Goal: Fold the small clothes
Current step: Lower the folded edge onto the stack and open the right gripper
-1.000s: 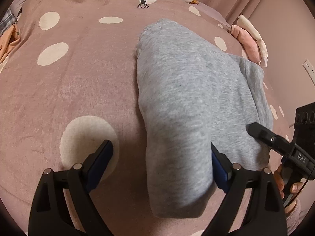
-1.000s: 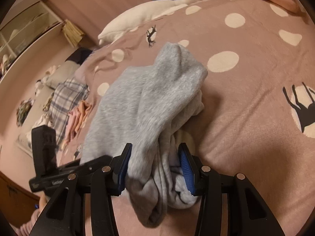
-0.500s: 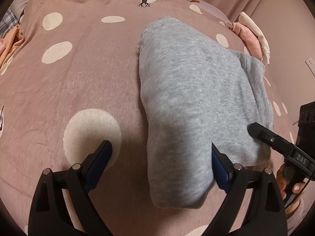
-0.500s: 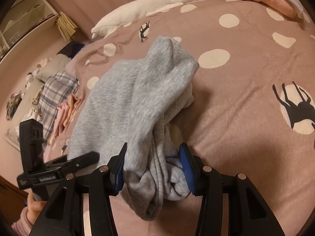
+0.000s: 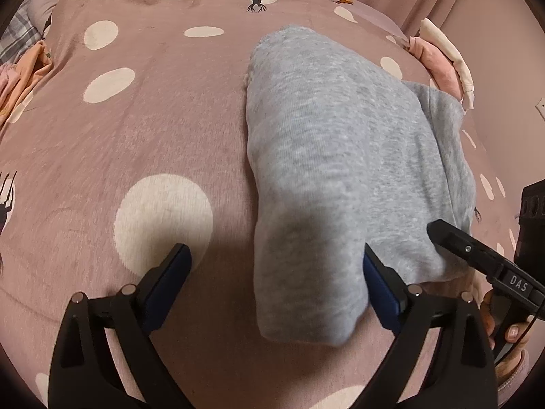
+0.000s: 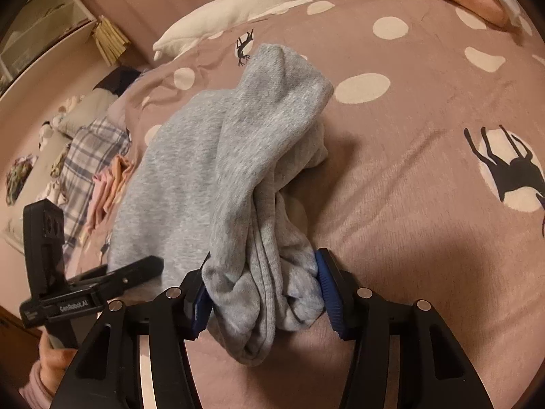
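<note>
A grey knit garment [image 5: 327,156] lies folded lengthwise on the pink spotted bedspread [image 5: 136,143]. My left gripper [image 5: 276,272] is open wide; its near end lies between the fingers, against the right one. In the right wrist view the garment [image 6: 211,177] is bunched, and my right gripper [image 6: 262,283] is partly closed around its crumpled near end, pads touching the cloth on both sides. The right gripper also shows in the left wrist view [image 5: 483,262], and the left gripper in the right wrist view [image 6: 85,293].
A white goose plush [image 6: 259,0] lies at the far edge of the bed. Pink and cream clothes [image 5: 439,54] sit at the far right. Plaid and peach clothes [image 6: 92,167] lie at the left side. A wall [image 5: 504,51] stands to the right.
The right gripper has pulled back a little with the bunched end, and the garment's far part lies flatter. The left gripper has barely moved and stays open.
</note>
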Tool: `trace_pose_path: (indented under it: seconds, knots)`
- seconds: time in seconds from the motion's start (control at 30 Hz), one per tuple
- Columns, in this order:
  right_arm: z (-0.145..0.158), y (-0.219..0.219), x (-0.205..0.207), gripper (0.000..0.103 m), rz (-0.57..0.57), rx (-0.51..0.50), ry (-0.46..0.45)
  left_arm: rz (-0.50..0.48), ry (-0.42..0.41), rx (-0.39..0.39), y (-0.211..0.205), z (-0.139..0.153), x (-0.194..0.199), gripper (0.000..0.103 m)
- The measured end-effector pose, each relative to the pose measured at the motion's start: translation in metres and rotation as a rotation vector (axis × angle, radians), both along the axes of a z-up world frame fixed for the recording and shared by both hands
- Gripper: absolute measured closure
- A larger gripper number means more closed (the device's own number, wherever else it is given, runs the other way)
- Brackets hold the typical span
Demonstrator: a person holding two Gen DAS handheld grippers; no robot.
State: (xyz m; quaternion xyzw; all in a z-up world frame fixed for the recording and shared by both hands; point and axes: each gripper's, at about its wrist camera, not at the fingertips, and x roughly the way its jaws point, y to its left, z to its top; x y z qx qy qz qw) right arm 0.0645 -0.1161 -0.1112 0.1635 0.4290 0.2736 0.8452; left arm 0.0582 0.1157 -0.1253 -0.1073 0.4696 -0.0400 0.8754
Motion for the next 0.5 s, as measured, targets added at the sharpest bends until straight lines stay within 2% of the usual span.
trace_pose_path:
  seconds: [0.17, 0.5]
  knots:
    - [0.001, -0.001, -0.010, 0.048, 0.029, 0.007, -0.023, 0.018, 0.002, -0.011, 0.002, 0.000, -0.005, 0.007]
    - [0.002, -0.005, -0.009, 0.048, -0.031, -0.002, 0.014, 0.038, -0.021, -0.026, 0.004, 0.011, -0.027, 0.007]
